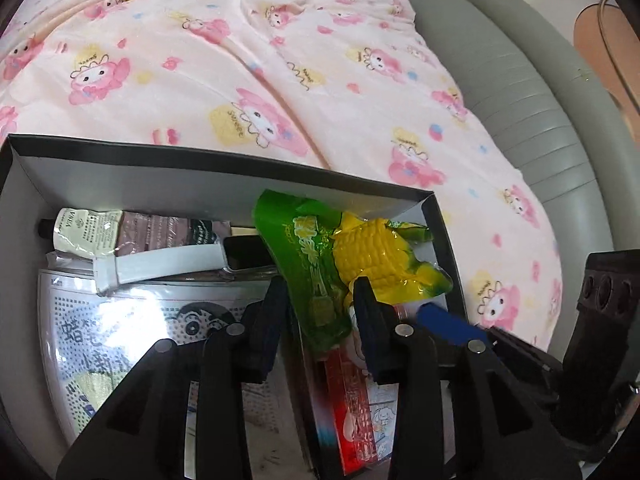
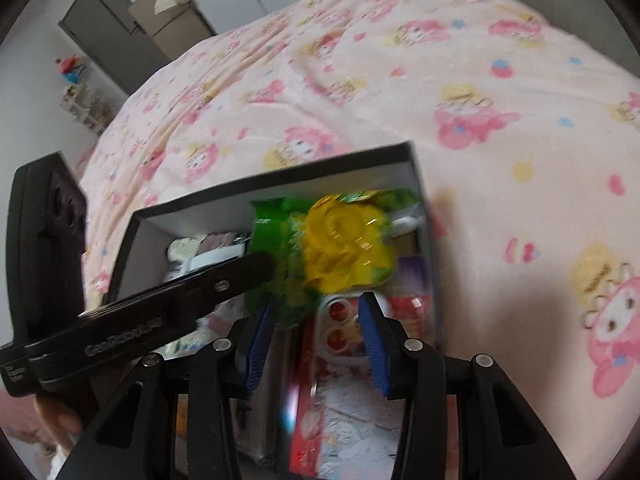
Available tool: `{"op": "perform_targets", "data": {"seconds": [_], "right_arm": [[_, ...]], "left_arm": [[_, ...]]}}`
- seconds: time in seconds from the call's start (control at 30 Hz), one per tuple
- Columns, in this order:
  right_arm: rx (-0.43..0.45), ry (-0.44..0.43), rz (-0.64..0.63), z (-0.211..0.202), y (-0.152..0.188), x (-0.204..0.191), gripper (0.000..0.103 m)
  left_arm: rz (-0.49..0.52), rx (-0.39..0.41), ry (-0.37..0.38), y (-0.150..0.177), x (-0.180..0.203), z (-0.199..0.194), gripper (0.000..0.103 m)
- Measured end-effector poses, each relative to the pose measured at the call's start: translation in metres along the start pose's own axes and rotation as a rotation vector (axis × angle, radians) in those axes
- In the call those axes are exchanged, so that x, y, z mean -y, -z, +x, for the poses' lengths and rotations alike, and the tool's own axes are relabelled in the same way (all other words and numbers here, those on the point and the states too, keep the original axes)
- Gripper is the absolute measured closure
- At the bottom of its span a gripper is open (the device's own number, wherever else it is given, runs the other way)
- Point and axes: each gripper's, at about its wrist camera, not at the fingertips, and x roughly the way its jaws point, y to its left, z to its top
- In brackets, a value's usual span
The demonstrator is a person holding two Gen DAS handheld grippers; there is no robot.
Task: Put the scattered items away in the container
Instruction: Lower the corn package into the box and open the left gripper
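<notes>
Blanket (image 1: 280, 60): pale pink, pink bunny print with yellow patches. Box (image 1: 224, 160): black rim, white inside. Corn pack (image 1: 340, 256): green wrapper, yellow cob. Tube (image 1: 160, 264): white. Far-left sachet (image 1: 86, 232): cream. Near pack (image 1: 356, 412): red. Right claw (image 2: 320, 344): black, blue pads. Cabinet (image 2: 108, 24): dark grey.

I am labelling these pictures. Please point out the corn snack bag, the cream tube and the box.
corn snack bag (image 1: 360, 252): left wrist view, on the yellow corn.
cream tube (image 1: 80, 232): left wrist view, on its crumpled pale end.
box (image 1: 200, 178): left wrist view, on its far inner wall.
</notes>
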Motion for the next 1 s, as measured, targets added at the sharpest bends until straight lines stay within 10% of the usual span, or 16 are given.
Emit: {"op": "perform_targets", "data": {"seconds": [0.4, 1.0], "right_arm": [[0.037, 0.096, -0.01, -0.01, 0.0, 0.001, 0.064], [0.188, 0.117, 0.023, -0.078, 0.081, -0.022, 0.056]], "left_arm": [[0.068, -0.101, 0.0, 0.009, 0.001, 0.011, 0.07], [0.301, 0.036, 0.053, 0.092, 0.053, -0.088, 0.068]]}}
